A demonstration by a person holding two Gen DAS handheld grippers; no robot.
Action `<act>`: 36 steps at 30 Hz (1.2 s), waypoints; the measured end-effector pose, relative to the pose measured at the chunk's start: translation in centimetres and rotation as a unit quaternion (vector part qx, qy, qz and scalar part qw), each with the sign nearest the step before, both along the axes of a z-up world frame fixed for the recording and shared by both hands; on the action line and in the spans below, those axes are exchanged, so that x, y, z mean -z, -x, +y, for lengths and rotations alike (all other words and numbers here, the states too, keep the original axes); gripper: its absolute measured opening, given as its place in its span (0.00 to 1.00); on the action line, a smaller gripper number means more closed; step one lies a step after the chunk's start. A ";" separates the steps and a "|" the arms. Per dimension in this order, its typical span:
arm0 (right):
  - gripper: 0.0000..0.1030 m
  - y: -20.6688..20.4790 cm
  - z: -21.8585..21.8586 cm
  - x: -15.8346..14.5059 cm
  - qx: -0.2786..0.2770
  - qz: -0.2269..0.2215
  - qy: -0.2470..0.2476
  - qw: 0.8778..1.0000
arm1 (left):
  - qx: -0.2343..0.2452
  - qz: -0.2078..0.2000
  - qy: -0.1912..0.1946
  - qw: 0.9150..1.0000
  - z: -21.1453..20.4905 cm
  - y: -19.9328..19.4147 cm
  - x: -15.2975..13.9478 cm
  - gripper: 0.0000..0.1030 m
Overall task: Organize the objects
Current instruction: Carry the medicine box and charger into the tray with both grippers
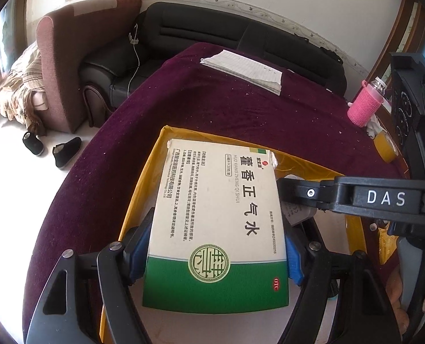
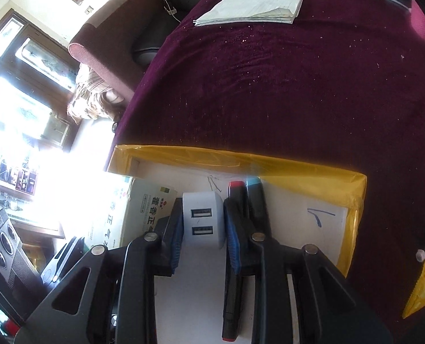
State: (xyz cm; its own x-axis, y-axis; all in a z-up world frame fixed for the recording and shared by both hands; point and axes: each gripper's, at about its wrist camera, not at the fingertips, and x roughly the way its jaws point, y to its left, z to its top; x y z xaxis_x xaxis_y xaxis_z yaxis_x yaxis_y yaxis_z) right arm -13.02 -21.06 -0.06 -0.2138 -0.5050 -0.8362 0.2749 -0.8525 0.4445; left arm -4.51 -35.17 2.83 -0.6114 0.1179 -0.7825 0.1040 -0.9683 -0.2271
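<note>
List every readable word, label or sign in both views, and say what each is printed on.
"藿香正气水": medicine box, large characters.
"HUO XIANG ZHENG QI SHUI": same box, beside the characters.
"OTC": red oval on the box's green band.
"广西慧宝源医药科技有限公司": box, along its left edge.
"DAS": right gripper.
Box's fine print: too small to read.
Notepad: nothing legible.

Both rigs are matte black plastic with chunky linkage arms. The left gripper (image 1: 216,253) has 2 blue ribbed pads (image 1: 140,248) and round silver pivot pins on each arm, plus triangular cutouts further back from the pads. The right gripper (image 2: 202,229) looks the same: blue ribbed pads (image 2: 232,243), silver pins, triangular cutouts. Seen from the left camera, its body carries white "DAS" lettering, with 1 small silver screw just beside that.
</note>
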 end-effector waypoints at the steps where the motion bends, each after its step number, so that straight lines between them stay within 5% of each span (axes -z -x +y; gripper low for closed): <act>1: 0.24 -0.1 0.2 -0.4 0.003 0.004 0.001 1.000 | -0.001 -0.002 0.000 1.000 0.0 0.1 0.0 0.68; 10: 0.24 -1.3 4.0 -4.5 0.028 0.046 0.030 0.998 | 0.001 -0.025 0.014 1.000 0.6 0.9 0.2 0.68; 15: 0.28 -3.5 7.5 -6.8 0.032 0.067 0.044 0.996 | -0.008 -0.038 -0.031 0.999 -0.1 1.2 -0.2 0.68; 19: 0.31 -5.2 10.1 -7.1 0.036 0.072 0.047 0.996 | -0.010 -0.042 -0.033 0.999 0.0 1.2 -0.8 0.83; 22: 0.31 -6.3 11.6 -6.9 0.039 0.074 0.046 0.995 | -0.020 -0.046 -0.003 0.999 0.5 0.9 -1.5 0.83; 30: 0.33 -7.4 11.3 -5.1 0.008 0.025 0.116 0.993 | -0.052 0.038 0.042 0.997 -0.2 -3.7 -7.8 0.83; 33: 0.44 -7.4 9.0 -4.6 -0.009 -0.007 0.157 0.987 | -0.050 0.063 0.017 0.997 -0.8 -6.8 -9.2 0.83; 36: 0.45 -7.0 5.7 -3.7 -0.024 -0.020 0.150 0.988 | -0.050 0.087 -0.013 0.995 -1.5 -9.7 -9.8 0.83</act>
